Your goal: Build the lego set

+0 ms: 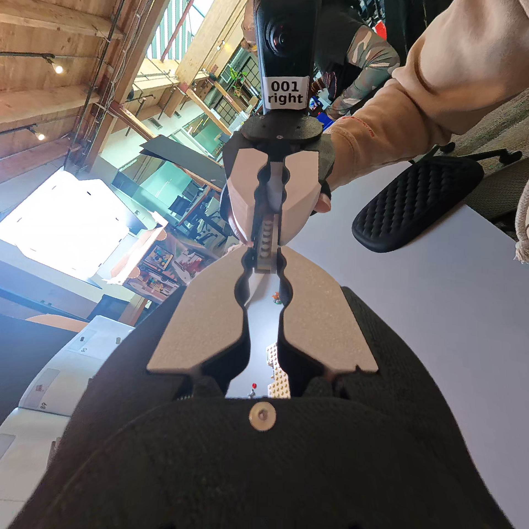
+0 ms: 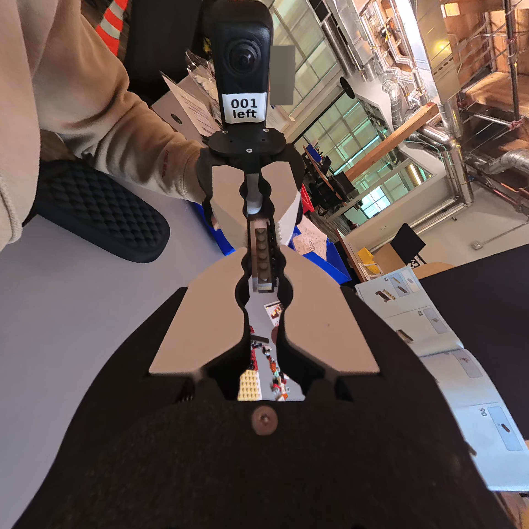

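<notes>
A long grey studded brick assembly (image 1: 266, 243) hangs in the air between my two grippers, which face each other tip to tip. My left gripper (image 1: 264, 259) is shut on its near end, with both pads pressed against its sides. The right gripper (image 1: 264, 229) comes from the far side and grips the other end. In the right wrist view my right gripper (image 2: 262, 266) is shut on the same grey brick (image 2: 262, 257), which has a thin black piece along one side. The left gripper (image 2: 260, 232) clamps its far end. Sleeved hands hold both tools.
Below lies a grey table (image 1: 415, 329) with a cream studded baseplate (image 2: 249, 383), small loose bricks (image 2: 274, 372) and an open instruction booklet (image 2: 429, 329). A black chair armrest (image 1: 415, 206) sits at the table edge. Blue bins (image 2: 329, 263) and a printed toy box (image 1: 154, 266) stand farther off. Left and right tips are no more than a few centimetres apart.
</notes>
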